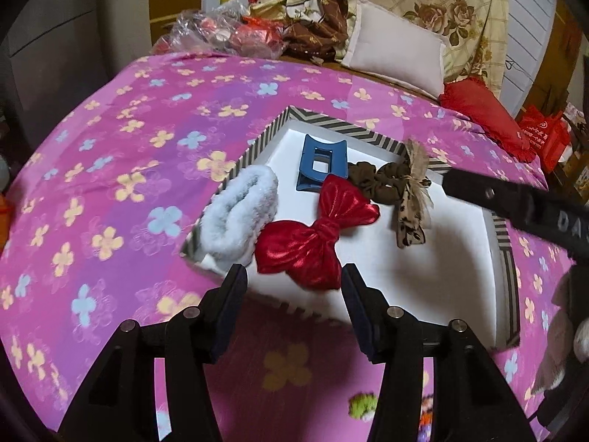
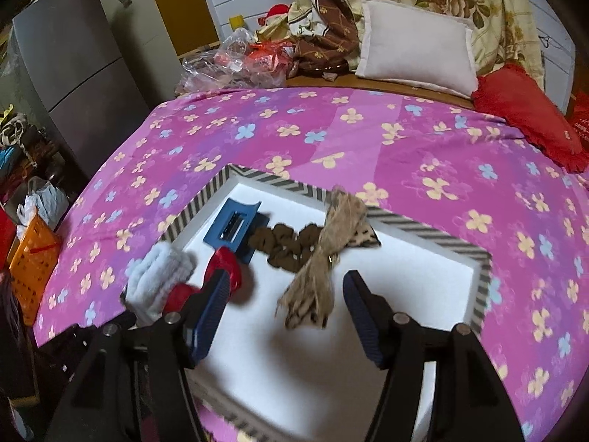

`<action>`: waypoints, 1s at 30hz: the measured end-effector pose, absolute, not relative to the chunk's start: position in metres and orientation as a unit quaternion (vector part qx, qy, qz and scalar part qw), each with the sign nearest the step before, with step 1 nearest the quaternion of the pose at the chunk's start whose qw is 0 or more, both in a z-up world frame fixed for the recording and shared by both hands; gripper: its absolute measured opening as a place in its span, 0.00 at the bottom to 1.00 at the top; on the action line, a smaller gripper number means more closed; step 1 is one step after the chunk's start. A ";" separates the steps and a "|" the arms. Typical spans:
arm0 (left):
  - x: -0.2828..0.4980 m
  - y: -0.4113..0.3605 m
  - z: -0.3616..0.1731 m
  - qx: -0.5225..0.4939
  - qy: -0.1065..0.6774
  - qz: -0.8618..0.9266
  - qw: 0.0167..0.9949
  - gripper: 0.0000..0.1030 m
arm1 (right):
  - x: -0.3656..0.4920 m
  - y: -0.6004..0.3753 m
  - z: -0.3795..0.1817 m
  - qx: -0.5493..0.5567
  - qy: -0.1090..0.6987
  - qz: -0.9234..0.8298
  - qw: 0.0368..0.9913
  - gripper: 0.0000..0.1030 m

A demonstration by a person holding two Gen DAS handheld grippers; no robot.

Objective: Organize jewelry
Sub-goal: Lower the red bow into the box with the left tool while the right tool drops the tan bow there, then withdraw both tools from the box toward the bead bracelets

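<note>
A white tray with a striped rim [image 1: 333, 125] [image 2: 412, 223] lies on the pink flowered bedspread. In it lie a fluffy white scrunchie [image 1: 241, 215] [image 2: 160, 276], a blue claw clip [image 1: 322, 164] [image 2: 233, 230], a red bow [image 1: 318, 235] [image 2: 224, 265], a brown scrunchie [image 1: 379, 180] [image 2: 285, 245] and a leopard-and-burlap bow [image 1: 412, 202] [image 2: 324, 261]. My left gripper [image 1: 294, 283] is open and empty just before the red bow. My right gripper [image 2: 285, 291] is open and empty above the tray, around the burlap bow's near end; its finger [image 1: 515, 199] shows in the left wrist view.
A white pillow [image 2: 416, 44], a red cushion [image 2: 530, 118], floral bedding and plastic bags [image 2: 235, 62] lie at the bed's far end. A grey fridge [image 2: 73, 73] and an orange basket [image 2: 31, 261] stand left of the bed.
</note>
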State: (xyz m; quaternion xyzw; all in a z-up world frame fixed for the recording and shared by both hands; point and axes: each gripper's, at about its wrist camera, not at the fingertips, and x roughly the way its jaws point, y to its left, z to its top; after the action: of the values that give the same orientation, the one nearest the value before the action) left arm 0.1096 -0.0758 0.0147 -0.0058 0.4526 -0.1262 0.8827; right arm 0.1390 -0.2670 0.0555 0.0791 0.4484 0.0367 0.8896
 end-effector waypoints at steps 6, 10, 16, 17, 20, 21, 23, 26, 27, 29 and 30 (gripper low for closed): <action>0.079 -0.070 0.026 0.005 0.435 -0.123 0.892 0.59 | 0.086 -0.261 0.066 0.073 0.431 0.033 0.899 0.65; 0.061 -0.070 0.030 0.018 0.424 -0.121 0.897 0.59 | 0.050 -0.260 0.067 0.079 0.430 0.035 0.898 0.66; 0.031 -0.071 0.034 0.027 0.414 -0.129 0.901 0.59 | 0.001 -0.256 0.066 0.081 0.419 0.039 0.903 0.66; 0.027 -0.072 0.034 0.030 0.413 -0.129 0.901 0.59 | -0.004 -0.255 0.066 0.082 0.417 0.038 0.904 0.66; 0.012 -0.074 0.036 0.041 0.406 -0.131 0.903 0.59 | -0.025 -0.254 0.066 0.083 0.414 0.033 0.906 0.67; 0.008 -0.074 0.036 0.044 0.404 -0.131 0.904 0.59 | -0.029 -0.253 0.067 0.080 0.413 0.031 0.907 0.68; -0.002 -0.074 0.036 0.046 0.399 -0.131 0.906 0.59 | -0.041 -0.251 0.068 0.066 0.409 0.021 0.910 0.70; -0.013 -0.075 0.036 0.049 0.398 -0.132 0.907 0.60 | -0.055 -0.250 0.071 0.062 0.400 0.012 0.914 0.73; -0.016 -0.075 0.036 0.049 0.399 -0.133 0.906 0.59 | -0.060 -0.250 0.072 0.063 0.400 0.010 0.914 0.74; -0.022 -0.075 0.035 0.048 0.401 -0.134 0.905 0.59 | -0.069 -0.250 0.073 0.063 0.400 0.008 0.914 0.76; -0.025 -0.076 0.035 0.048 0.401 -0.135 0.905 0.59 | -0.073 -0.250 0.074 0.061 0.399 0.006 0.915 0.77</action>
State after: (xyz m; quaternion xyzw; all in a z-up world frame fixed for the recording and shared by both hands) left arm -0.0248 -0.0757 0.0350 0.0485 0.4008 -0.1352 0.9048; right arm -0.0727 -0.2496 0.0736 0.0611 0.3993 0.0057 0.9148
